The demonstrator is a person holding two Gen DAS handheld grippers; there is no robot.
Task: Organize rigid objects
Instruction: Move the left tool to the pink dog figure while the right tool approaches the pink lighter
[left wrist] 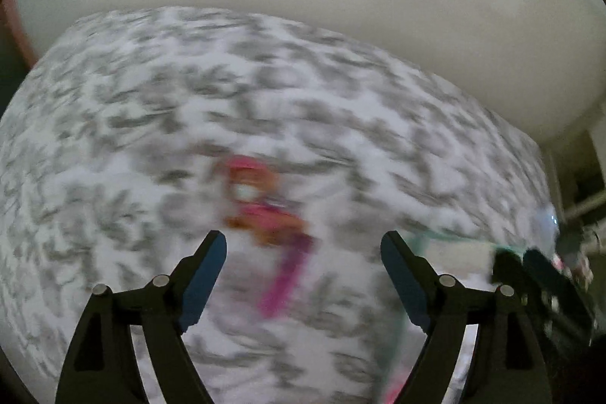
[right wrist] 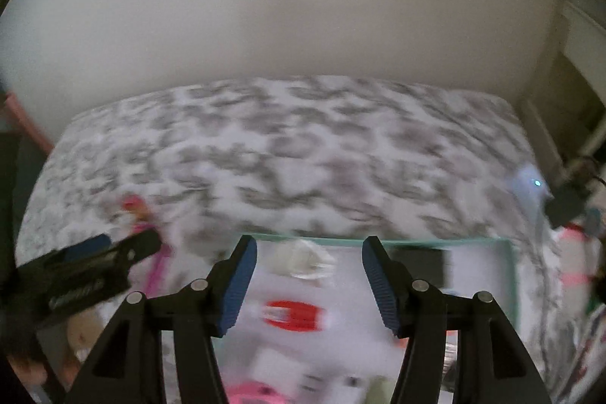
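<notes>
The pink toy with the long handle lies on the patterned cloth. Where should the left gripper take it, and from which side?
Probably the long handle of the pink toy: it is slim and lies flat on the cloth, while the head looks bulkier. Bring the open left gripper down from above, its jaws across the handle. Blur hides finer detail.

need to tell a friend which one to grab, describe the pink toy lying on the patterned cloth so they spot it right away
Start at the grey-and-white patterned cloth that covers the surface. The pink toy lies on it, left of the green-rimmed tray and outside it. It is the only pink and orange piece lying there alone, with a long pink tail; the frames are blurred, so finer detail cannot be told.
</notes>
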